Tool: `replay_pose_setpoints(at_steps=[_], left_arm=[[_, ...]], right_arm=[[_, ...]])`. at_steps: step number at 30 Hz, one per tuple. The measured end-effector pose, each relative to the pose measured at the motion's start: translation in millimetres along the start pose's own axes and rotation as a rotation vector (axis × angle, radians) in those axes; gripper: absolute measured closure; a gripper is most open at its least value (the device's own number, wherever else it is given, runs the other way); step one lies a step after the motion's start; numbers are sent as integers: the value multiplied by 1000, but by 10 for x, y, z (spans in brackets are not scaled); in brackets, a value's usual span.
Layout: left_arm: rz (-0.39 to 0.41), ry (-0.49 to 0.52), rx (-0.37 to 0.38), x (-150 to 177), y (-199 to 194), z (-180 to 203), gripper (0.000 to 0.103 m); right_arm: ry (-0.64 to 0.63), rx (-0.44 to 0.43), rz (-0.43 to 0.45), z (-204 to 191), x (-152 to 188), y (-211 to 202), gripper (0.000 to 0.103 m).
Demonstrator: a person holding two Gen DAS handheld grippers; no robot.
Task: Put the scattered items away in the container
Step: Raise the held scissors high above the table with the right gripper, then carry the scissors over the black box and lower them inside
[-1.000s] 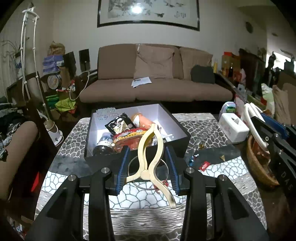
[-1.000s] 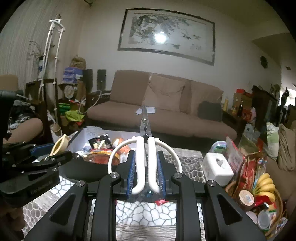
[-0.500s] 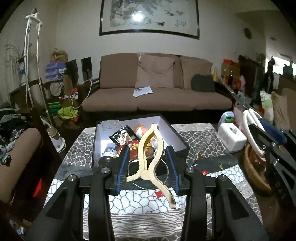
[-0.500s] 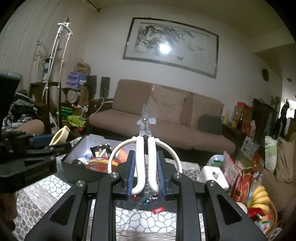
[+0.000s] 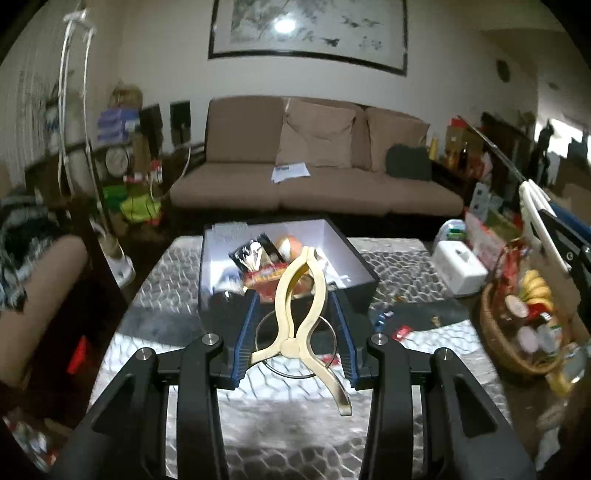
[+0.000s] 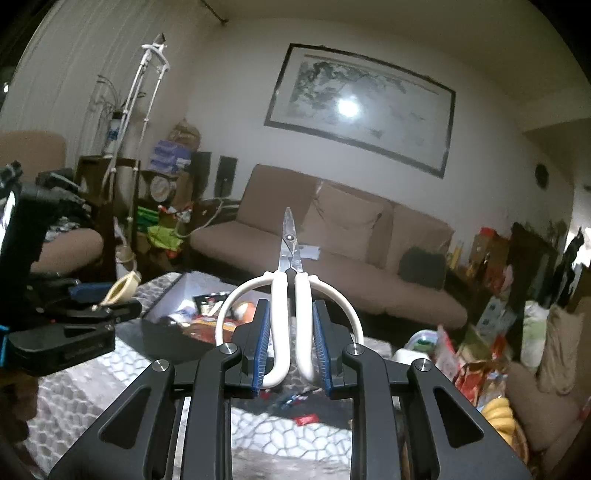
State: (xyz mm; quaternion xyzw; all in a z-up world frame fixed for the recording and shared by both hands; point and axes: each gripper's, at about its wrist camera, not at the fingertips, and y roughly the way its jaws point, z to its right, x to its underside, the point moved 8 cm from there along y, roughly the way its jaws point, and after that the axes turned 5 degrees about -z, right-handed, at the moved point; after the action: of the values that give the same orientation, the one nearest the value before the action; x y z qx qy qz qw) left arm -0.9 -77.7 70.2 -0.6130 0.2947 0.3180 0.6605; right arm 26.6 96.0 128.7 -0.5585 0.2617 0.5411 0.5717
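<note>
Two grippers hover above the patterned table (image 5: 173,291): left gripper (image 5: 295,325) clasping a cream clamp (image 5: 295,314), right gripper (image 6: 290,339) clasping white scissors (image 6: 288,306), near the crowded box (image 5: 354,258).

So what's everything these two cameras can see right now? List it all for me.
box: 1, black outside and white inside, on the table, holding packets and a bottle
clip: 1, cream plastic, held in the left gripper
scissors: 1, white handles and steel blades, held in the right gripper, tips pointing forward
small wrappers: a few, red and blue, on the table right of the box
table: 1, grey pebble-pattern cover
tissue box: 1, white, right edge of the table
basket: 1, wicker, with bananas and jars, far right
sofa: 1, brown, behind the table
painting: 1, black frame, on the wall
left gripper: 1, black with blue pads
right gripper: 1, black with blue pads
</note>
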Motion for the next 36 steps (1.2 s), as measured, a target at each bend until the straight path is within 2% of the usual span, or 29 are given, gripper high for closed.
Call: replay_pose_setpoints(at_steps=[2, 5, 9, 14, 21, 25, 31, 36], left_arm=[[5, 13, -18, 1, -156, -2, 66], [10, 23, 22, 15, -491, 27, 66], [36, 64, -10, -52, -948, -20, 66], [80, 94, -25, -308, -1413, -108, 66], [137, 128, -34, -850, -1898, -240, 66], [153, 168, -41, -1134, -2032, -258, 66], [160, 261, -77, -1510, -1993, -201, 66], [158, 400, -169, -1699, -1815, -119, 66]], right_arm=[[36, -31, 20, -3, -94, -180, 81], [39, -46, 38, -72, -250, -425, 81], [25, -71, 49, -214, -463, -683, 81], [-7, -91, 54, -306, -799, -952, 81], [-39, -82, 88, -264, -1308, -1166, 81], [-75, -86, 93, -247, -1538, -1139, 81], [-165, -104, 71, -224, -1806, -964, 81], [-287, -89, 53, -259, -1990, -778, 81]])
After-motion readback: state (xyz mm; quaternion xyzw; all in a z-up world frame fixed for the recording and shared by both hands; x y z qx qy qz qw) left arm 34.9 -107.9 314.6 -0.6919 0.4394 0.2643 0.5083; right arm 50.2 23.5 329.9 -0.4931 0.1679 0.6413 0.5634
